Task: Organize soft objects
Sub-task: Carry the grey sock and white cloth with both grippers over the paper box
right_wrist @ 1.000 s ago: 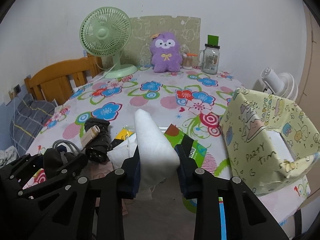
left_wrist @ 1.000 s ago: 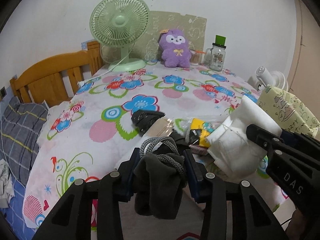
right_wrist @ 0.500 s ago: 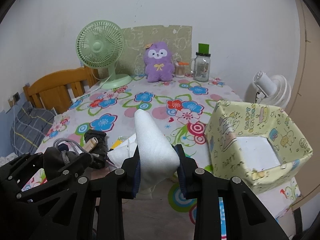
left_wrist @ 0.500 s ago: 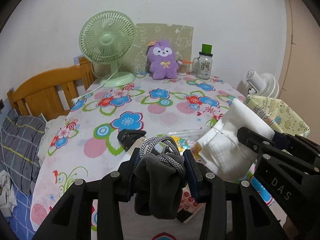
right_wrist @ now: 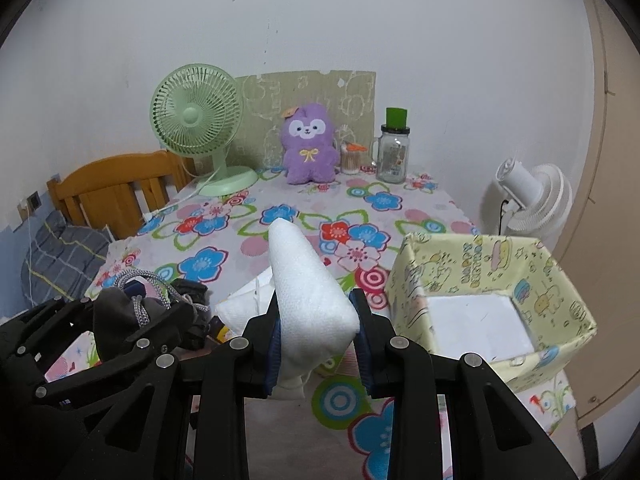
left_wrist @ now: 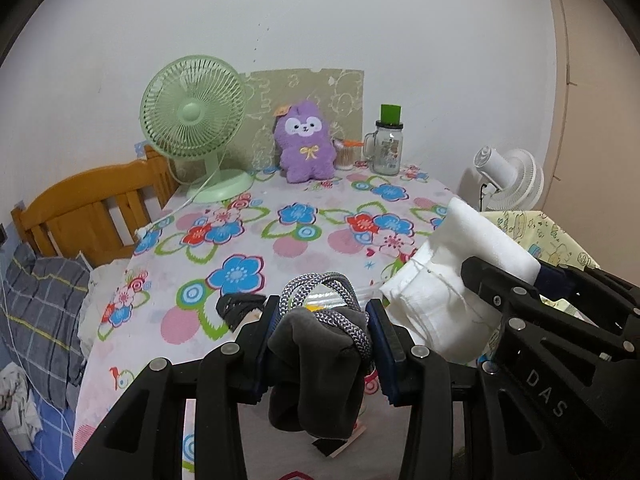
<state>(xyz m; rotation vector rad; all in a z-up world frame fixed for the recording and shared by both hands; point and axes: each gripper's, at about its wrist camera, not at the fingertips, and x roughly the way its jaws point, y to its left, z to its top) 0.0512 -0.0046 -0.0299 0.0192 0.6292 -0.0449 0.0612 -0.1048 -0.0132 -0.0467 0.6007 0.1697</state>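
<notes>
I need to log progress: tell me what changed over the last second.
Both grippers rose from the flowered table: the left gripper lifting the grey drawstring pouch, the right gripper lifting the white foam pad. The yellow box now shows its open inside. Both grips, and the things at the back, stayed unchanged.

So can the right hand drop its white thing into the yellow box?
Probably yes. The right gripper holds the white foam, and the yellow box sits open-topped just to its right, with nothing between them.
</notes>
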